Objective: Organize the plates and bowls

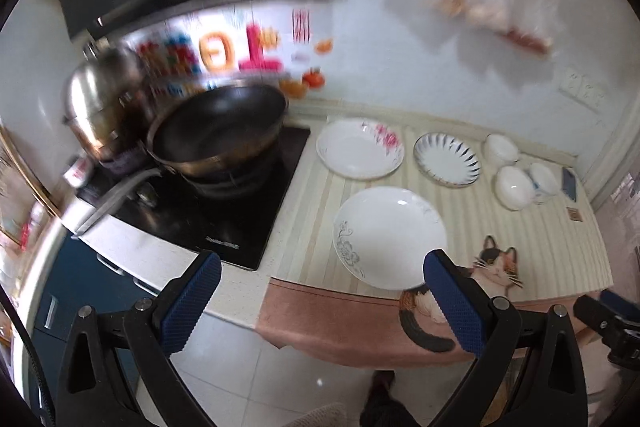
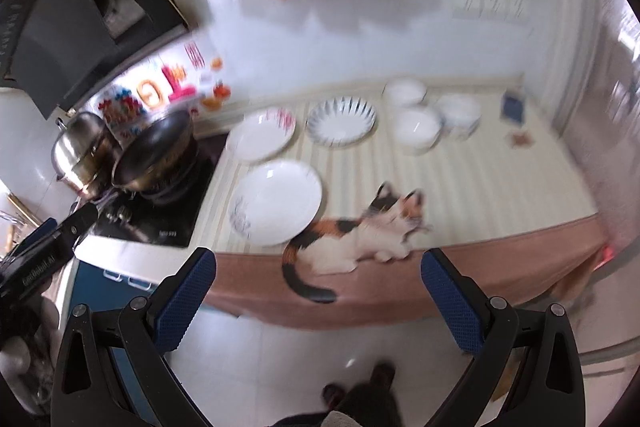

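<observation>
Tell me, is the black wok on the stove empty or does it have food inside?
Empty, as far as visible. The left wrist view shows the black wok's dark inner surface with no food visible; the image is blurred, so a thin residue cannot be excluded.

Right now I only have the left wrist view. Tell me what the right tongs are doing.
Observer: The right tongs are wide open and empty, held off the counter's front edge, over the floor.
Operator: My own finger covers the near rim of the grey-flowered plate. Check it.
Observer: The grey-flowered plate has its near rim unbroken and bare. The rim ends on the striped cloth, beside the back of the cat print.
Operator: Place my left tongs from that side.
Observer: The left tongs show at the far left edge of the right wrist view, near the front corner of the cooktop.
</observation>
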The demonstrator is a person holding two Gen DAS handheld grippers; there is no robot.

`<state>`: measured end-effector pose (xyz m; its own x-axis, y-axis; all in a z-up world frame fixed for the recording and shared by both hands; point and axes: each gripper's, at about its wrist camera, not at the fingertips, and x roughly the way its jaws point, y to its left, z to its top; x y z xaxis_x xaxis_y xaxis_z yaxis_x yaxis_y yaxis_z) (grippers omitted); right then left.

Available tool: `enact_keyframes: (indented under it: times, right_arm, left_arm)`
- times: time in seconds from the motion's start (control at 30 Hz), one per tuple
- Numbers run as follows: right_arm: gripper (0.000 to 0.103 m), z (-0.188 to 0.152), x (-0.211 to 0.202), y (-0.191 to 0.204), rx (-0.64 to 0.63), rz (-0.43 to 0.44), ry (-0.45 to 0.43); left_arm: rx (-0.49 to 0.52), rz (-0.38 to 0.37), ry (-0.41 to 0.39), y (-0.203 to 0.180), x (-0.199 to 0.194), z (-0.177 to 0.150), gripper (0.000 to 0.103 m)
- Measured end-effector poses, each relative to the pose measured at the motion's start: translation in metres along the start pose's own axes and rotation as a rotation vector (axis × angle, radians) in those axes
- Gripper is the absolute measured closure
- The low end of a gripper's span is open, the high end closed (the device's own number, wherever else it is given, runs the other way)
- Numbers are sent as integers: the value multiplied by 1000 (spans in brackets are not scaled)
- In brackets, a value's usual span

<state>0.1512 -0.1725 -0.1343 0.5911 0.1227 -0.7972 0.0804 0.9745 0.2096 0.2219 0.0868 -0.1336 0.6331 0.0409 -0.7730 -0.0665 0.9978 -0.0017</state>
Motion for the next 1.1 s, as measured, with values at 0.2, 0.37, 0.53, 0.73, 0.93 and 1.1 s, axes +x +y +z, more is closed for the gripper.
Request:
enact_keyframes:
  times: [0.2,0.37,0.53,0.73,0.93,1.1]
  right_arm:
    - [0,30,141,-29,47,85,185]
    - [0,59,263,-47,43,94,317]
    - [0,74,348,-46,2,129,438]
    - [11,76,416,-28,-73,168,540]
    - [39,79,448,-14,-91,227,591]
    - [69,81,457,-11,-54,247,609]
  left_arm:
    - [-24,-8,210,-7,131,16,0]
    - [-36,-23,364,-18,218,16,3]
    - [-66,-32,495,-18,279,9,17]
    - [-113,-90,582,-18,306,0,32]
    - [-88,-122,590,-31,309,-3,55]
    - [-84,-117,570,-29,306,1,63]
